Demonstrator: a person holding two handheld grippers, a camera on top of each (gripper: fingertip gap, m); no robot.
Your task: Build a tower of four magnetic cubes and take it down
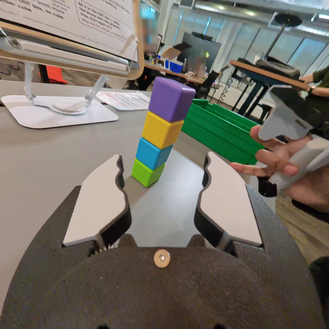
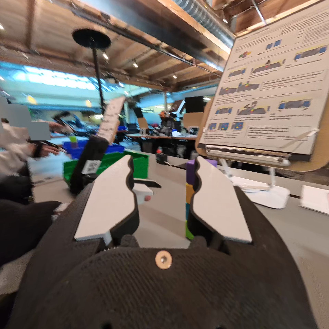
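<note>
left claw point(image 1: 163, 158) wide open, empty, facing tower point(image 1: 162, 131) | right claw point(image 2: 163, 161) open, seemingly empty, level

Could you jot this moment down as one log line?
tower: four cubes, purple on top | left tool: open, empty | right tool: open, empty | phase: tower built

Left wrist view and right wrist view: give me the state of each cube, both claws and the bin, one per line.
purple cube: top of tower, free
yellow cube: second from top
blue cube: third from top
green cube: bottom, on table
left claw: open, empty, short of tower
right claw: open, empty
green bin: upright behind tower, contents hidden
</note>
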